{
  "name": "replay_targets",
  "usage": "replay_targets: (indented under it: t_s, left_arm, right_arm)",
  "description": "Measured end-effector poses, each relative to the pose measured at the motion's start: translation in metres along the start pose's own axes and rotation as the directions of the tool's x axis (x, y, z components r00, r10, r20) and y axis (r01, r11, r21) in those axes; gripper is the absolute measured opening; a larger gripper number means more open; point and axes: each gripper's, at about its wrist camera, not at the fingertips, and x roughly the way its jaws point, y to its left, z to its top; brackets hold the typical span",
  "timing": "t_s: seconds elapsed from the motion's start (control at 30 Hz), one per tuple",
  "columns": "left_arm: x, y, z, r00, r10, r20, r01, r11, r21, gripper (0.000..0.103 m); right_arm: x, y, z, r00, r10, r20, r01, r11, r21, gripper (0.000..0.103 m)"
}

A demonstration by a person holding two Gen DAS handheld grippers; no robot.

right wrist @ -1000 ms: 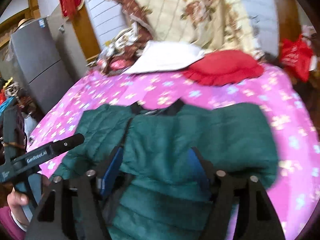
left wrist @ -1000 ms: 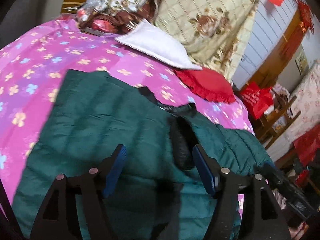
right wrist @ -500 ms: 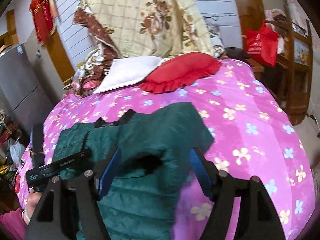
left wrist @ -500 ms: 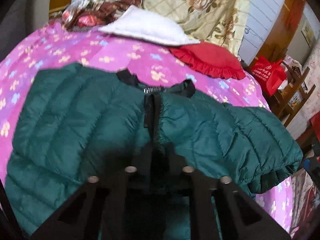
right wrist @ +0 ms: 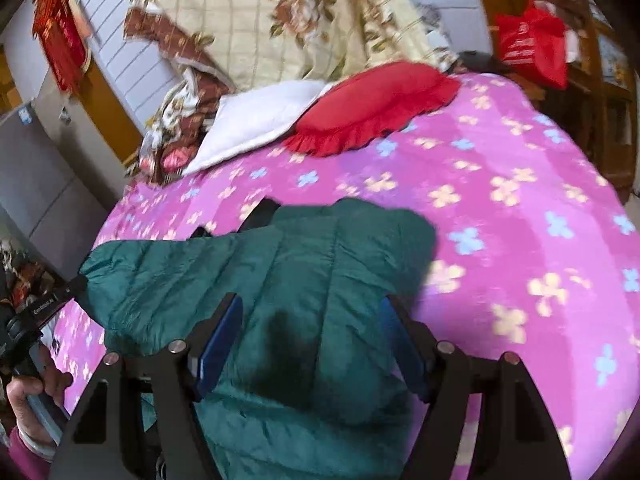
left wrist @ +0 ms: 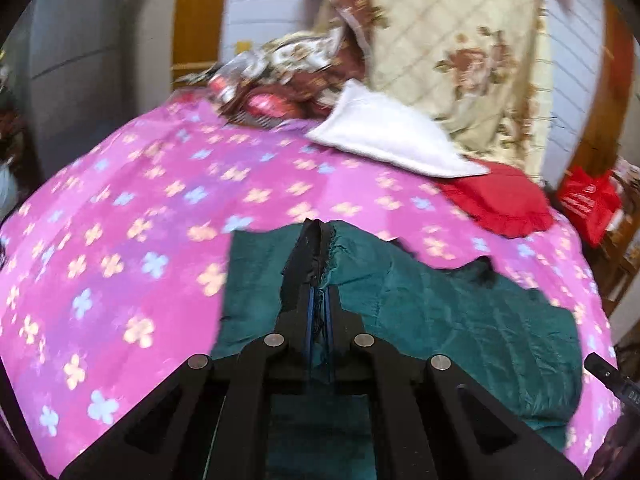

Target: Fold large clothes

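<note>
A dark green puffer jacket lies on a pink flowered bedspread. My left gripper is shut on the jacket's black-lined front edge, and the pinched fabric stands up between the blue pads. In the right wrist view the jacket spreads under my right gripper. It is open, its blue pads wide apart over the puffy fabric. A hand holds the left gripper's handle at the lower left of that view.
At the head of the bed lie a white pillow, a red frilled cushion and a floral quilt. A red bag and wooden shelves stand right of the bed. A grey fridge is on the left.
My left gripper went from open to shut on the jacket's front edge and has raised it. My right gripper stayed open and shifted over the jacket's right side.
</note>
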Motion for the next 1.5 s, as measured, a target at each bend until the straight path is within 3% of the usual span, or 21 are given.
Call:
replay_targets:
  t_s: [0.1, 0.27, 0.47, 0.57, 0.67, 0.83, 1.03, 1.13, 1.37, 1.5]
  left_arm:
    - [0.014, 0.015, -0.012, 0.999, 0.024, -0.030, -0.024, 1.000, -0.015, 0.000]
    - [0.031, 0.023, -0.028, 0.998, 0.030, -0.060, -0.031, 0.999, -0.019, 0.000]
    - [0.037, 0.021, -0.030, 0.998, 0.034, -0.061, -0.034, 0.999, -0.001, 0.000]
    - [0.034, 0.025, -0.027, 0.997, 0.015, -0.076, -0.017, 1.000, -0.025, 0.000]
    - [0.023, 0.027, -0.022, 0.997, 0.009, -0.075, -0.012, 0.999, -0.034, 0.010]
    - [-0.011, 0.027, -0.013, 1.000, -0.018, 0.003, 0.018, 0.999, -0.048, 0.016]
    - [-0.032, 0.016, -0.011, 0.999, -0.040, 0.022, 0.041, 0.999, -0.022, 0.019]
    - [-0.032, 0.011, -0.012, 0.999, -0.041, 0.020, 0.041, 0.999, -0.004, 0.019]
    - [-0.016, 0.002, -0.017, 0.999, -0.043, 0.002, 0.043, 0.999, 0.000, 0.019]
    - [0.005, -0.009, -0.023, 1.000, -0.007, -0.024, 0.008, 0.999, 0.049, 0.019]
  right_arm:
    - [0.030, 0.020, -0.002, 0.999, -0.011, -0.043, 0.009, 0.999, -0.050, 0.074]
    - [0.074, 0.047, -0.003, 0.992, -0.106, -0.066, 0.094, 0.982, -0.162, 0.074]
    - [0.099, 0.047, -0.001, 0.985, -0.148, -0.086, 0.132, 0.977, -0.167, 0.076]
    - [0.088, 0.051, 0.000, 0.981, -0.171, -0.088, 0.154, 0.974, -0.168, 0.076]
    - [0.061, 0.058, 0.000, 0.988, -0.144, -0.052, 0.133, 0.976, -0.172, 0.076]
    - [0.023, 0.066, -0.002, 0.988, -0.149, 0.028, 0.151, 0.962, -0.229, 0.076]
    - [0.025, 0.064, -0.013, 0.987, -0.161, -0.001, 0.157, 0.964, -0.213, 0.076]
    - [0.017, 0.062, -0.014, 0.992, -0.128, 0.007, 0.127, 0.974, -0.188, 0.076]
    - [-0.008, 0.057, -0.009, 0.986, -0.163, 0.043, 0.169, 0.963, -0.209, 0.076]
    - [0.002, 0.048, -0.005, 0.985, -0.167, 0.031, 0.170, 0.969, -0.182, 0.076]
